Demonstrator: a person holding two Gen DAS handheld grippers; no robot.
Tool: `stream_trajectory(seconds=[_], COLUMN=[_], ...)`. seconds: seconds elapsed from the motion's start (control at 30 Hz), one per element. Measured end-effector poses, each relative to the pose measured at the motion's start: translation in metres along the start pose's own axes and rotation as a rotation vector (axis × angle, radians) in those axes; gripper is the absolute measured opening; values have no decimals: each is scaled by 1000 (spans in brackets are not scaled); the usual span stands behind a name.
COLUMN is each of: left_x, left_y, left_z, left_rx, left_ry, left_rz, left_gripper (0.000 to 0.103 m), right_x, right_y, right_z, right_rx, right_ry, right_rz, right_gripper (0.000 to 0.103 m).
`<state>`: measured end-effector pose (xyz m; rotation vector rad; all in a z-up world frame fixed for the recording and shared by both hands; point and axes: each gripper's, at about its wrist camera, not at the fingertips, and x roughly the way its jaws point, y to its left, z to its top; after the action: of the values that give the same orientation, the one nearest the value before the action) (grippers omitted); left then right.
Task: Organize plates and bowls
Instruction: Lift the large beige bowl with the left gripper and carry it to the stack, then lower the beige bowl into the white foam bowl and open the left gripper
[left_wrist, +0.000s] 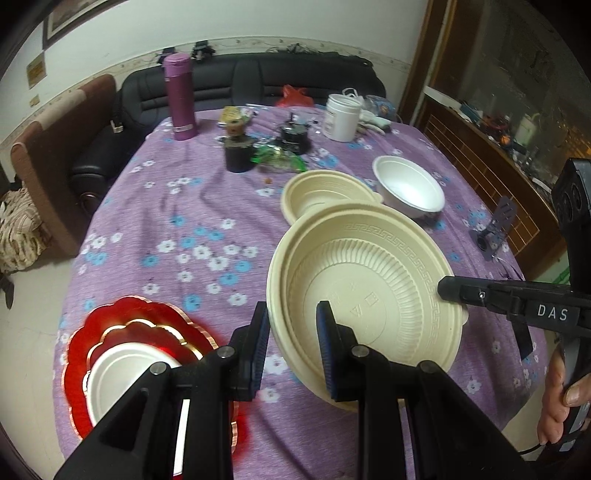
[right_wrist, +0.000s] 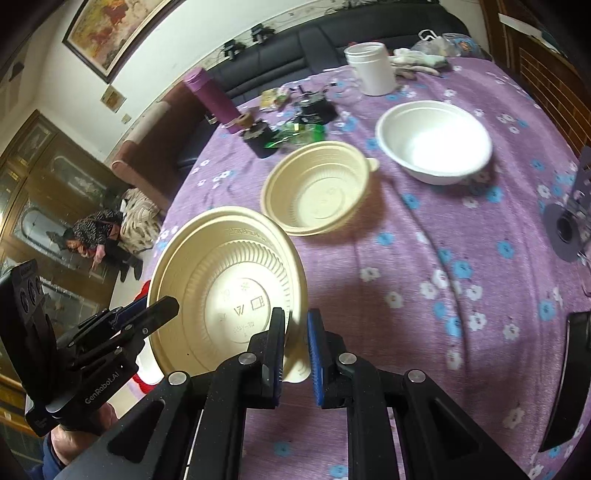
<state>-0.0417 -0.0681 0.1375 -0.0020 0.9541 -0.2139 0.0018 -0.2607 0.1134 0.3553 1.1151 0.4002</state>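
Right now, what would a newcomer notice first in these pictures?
First, the big cream bowl held tilted above the purple flowered tablecloth, with the left gripper and right gripper each clamped on its rim. Then the red plates at the near left edge, a white bowl on them.

Setting identified as a home living room: a black sofa (left_wrist: 251, 79) and framed painting (right_wrist: 110, 31) are seen beyond the fingertips, a floral purple tablecloth (left_wrist: 177, 206) below them, a wooden cabinet (right_wrist: 33, 177) leftward.
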Motion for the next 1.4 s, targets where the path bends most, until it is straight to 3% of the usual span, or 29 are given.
stream_trajectory(seconds=[0.77,1.4], left_x=[-40,-55], left_y=[96,152], left_z=[-35,-75], left_rx=[-164,-269], left_ry=[-32,-3], left_rz=[101,138], left_gripper=[24,24], right_x=[53,85], right_y=[101,160], right_z=[-1,-21], right_rx=[-170,-263], right_ry=[93,171], right_rz=[66,99], right_gripper=[14,14])
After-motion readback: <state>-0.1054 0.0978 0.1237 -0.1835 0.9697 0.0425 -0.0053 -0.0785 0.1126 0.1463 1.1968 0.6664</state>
